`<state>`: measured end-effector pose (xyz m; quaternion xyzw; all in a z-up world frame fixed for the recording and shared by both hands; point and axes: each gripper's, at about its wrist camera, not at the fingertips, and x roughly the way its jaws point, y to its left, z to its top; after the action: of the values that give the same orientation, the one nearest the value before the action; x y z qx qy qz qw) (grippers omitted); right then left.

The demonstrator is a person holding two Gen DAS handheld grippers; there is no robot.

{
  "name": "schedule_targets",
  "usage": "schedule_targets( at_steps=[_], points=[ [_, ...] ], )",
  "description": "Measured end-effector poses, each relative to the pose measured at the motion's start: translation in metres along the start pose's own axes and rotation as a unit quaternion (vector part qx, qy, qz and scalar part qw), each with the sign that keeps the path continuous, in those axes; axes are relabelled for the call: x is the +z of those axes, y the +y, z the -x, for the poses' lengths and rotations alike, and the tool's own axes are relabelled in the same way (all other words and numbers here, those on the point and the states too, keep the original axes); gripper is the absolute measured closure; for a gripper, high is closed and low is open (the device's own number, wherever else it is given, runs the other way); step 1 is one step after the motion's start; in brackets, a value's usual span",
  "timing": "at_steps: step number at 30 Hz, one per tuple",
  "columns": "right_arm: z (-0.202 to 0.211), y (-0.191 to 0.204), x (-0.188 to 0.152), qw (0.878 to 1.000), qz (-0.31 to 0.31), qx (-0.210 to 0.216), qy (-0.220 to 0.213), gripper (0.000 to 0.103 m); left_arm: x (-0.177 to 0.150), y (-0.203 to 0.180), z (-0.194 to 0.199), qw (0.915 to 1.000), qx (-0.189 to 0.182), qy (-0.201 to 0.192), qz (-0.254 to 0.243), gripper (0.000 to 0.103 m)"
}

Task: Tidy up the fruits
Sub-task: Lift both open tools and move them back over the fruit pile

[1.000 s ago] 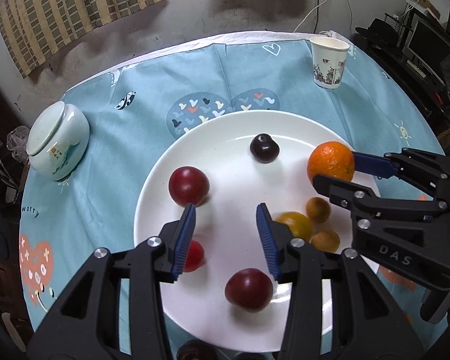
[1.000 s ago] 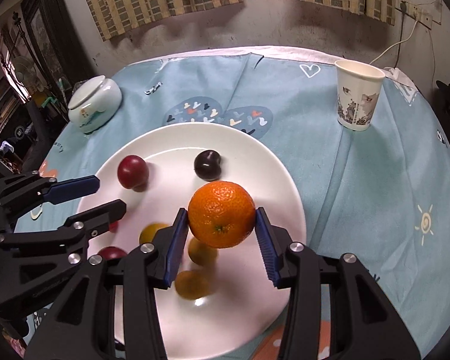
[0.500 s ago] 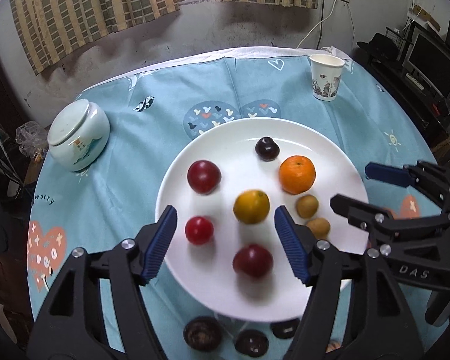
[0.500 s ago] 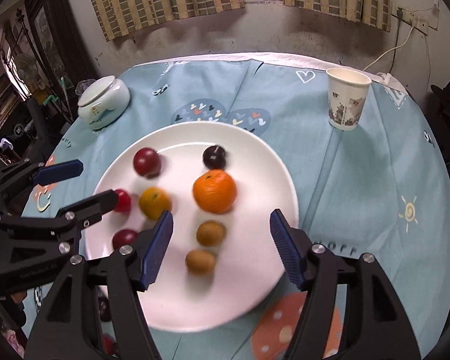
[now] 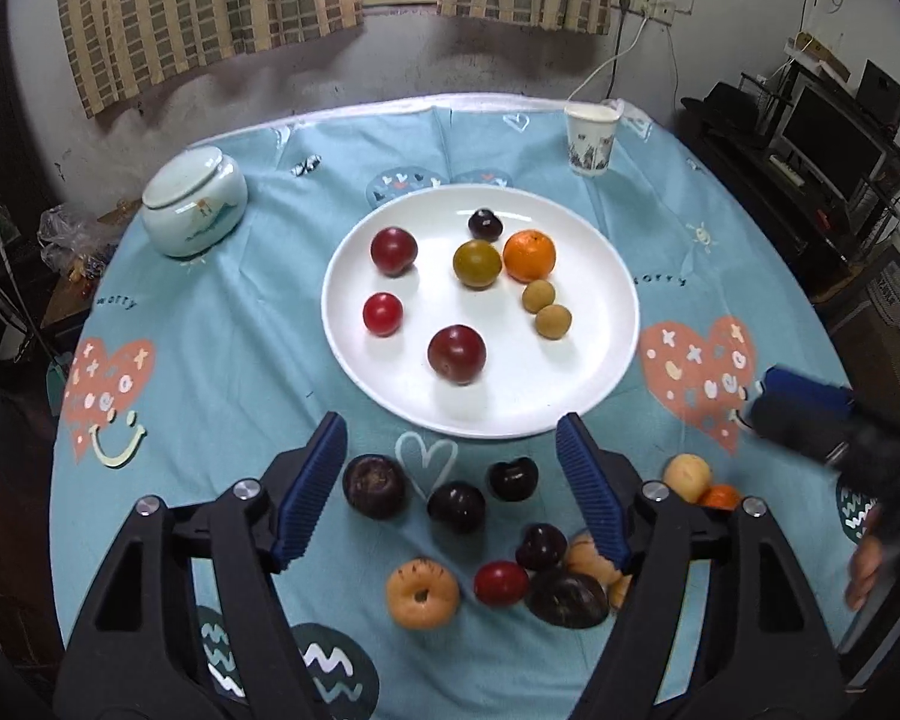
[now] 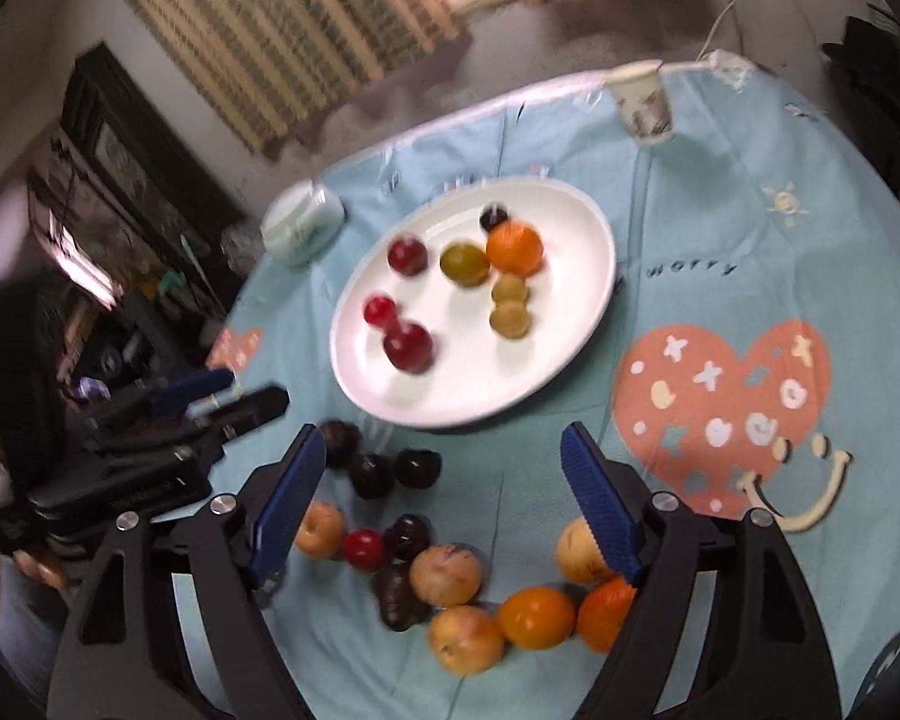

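We look down on a round table under a light blue cloth, with a white plate at its middle. Our left gripper and our right gripper both hang over the near edge of the table, fingers spread wide and opening further, with nothing pinched between them. A second ago the right gripper clasped the orange over the plate; now the orange rests on the plate, touching a yellow-green fruit that was half hidden beside the left gripper then. Both grippers have drawn back and up, so the plate looks smaller and farther off. This brings loose fruit on the cloth into view: dark plums, a red fruit, pale peaches and two more oranges. The right wrist view is blurred. A pale lidded jar and a paper cup stand beyond the plate.
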<state>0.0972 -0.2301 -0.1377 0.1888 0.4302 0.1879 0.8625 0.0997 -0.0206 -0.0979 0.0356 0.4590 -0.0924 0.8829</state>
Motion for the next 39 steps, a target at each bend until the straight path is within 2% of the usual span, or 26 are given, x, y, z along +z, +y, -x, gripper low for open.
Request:
schedule_targets(
  at_steps=[2,4,7,10,13,14,15,16,18,20,21,24,25,28,29,31,33,35,36,37,39],
  points=[
    [0.042,0.005,0.008,0.998,-0.007,0.003,-0.061,0.021,0.001,-0.001,0.017,0.9998,0.001,-0.018,0.001,0.026],
    [0.083,0.014,0.019,0.992,0.000,-0.002,-0.124,0.012,0.002,-0.002,0.038,0.9992,0.000,-0.041,0.000,0.025],
    [0.163,0.040,0.035,0.969,0.037,-0.025,-0.243,0.004,0.002,-0.006,0.064,0.9977,-0.003,-0.068,0.000,0.023],
    [0.244,0.074,0.039,0.925,0.076,-0.065,-0.366,0.001,0.003,-0.008,0.083,0.9963,-0.006,-0.086,0.001,0.022],
    [0.316,0.106,0.023,0.860,0.081,-0.102,-0.493,0.001,0.000,-0.010,0.097,0.9949,-0.008,-0.101,0.000,0.022],
    [0.329,0.110,0.015,0.844,0.076,-0.107,-0.521,0.001,-0.001,-0.011,0.102,0.9944,-0.008,-0.105,-0.001,0.022],
    [0.341,0.113,0.007,0.831,0.076,-0.101,-0.542,0.001,-0.002,-0.012,0.106,0.9941,-0.007,-0.109,-0.002,0.021],
    [0.348,0.114,-0.002,0.827,0.085,-0.086,-0.548,0.001,-0.003,-0.012,0.108,0.9938,-0.007,-0.111,-0.002,0.021],
    [0.350,0.110,-0.007,0.841,0.092,-0.052,-0.530,0.001,-0.005,-0.011,0.112,0.9934,-0.002,-0.114,-0.002,0.020],
    [0.338,0.101,-0.001,0.869,0.095,-0.017,-0.485,0.001,-0.008,-0.009,0.114,0.9934,0.004,-0.115,0.000,0.019],
    [0.329,0.099,-0.001,0.880,0.100,-0.024,-0.464,0.001,-0.010,-0.007,0.115,0.9935,0.007,-0.114,0.001,0.019],
    [0.288,0.097,-0.008,0.899,0.128,-0.073,-0.413,0.001,-0.022,0.000,0.113,0.9946,0.016,-0.103,0.006,0.018],
    [0.272,0.095,-0.010,0.909,0.132,-0.081,-0.387,0.001,-0.026,0.003,0.110,0.9950,0.018,-0.098,0.005,0.018],
    [0.214,0.080,-0.026,0.942,0.142,-0.101,-0.288,0.001,-0.046,0.009,0.094,0.9973,0.029,-0.067,0.003,0.017],
    [0.188,0.071,-0.031,0.954,0.139,-0.110,-0.242,0.001,-0.053,0.010,0.088,0.9981,0.029,-0.055,0.002,0.017],
    [0.149,0.056,-0.047,0.970,0.130,-0.121,-0.166,0.001,-0.068,0.013,0.072,0.9990,0.037,-0.025,-0.002,0.017],
    [0.108,0.042,-0.067,0.979,0.122,-0.136,-0.088,0.001,-0.082,0.015,0.058,0.9993,0.038,0.000,0.000,0.017],
    [0.074,0.033,-0.091,0.981,0.114,-0.151,-0.030,0.003,-0.096,0.017,0.045,0.9990,0.039,0.024,0.003,0.017],
    [0.060,0.029,-0.102,0.979,0.118,-0.164,-0.012,0.009,-0.103,0.019,0.038,0.9984,0.041,0.037,0.005,0.017],
    [0.042,0.025,-0.110,0.976,0.127,-0.174,0.023,0.020,-0.109,0.021,0.032,0.9978,0.043,0.050,0.008,0.017],
    [0.022,0.022,-0.124,0.974,0.132,-0.170,0.064,0.030,-0.116,0.024,0.024,0.9967,0.044,0.066,0.013,0.017]
  ],
)
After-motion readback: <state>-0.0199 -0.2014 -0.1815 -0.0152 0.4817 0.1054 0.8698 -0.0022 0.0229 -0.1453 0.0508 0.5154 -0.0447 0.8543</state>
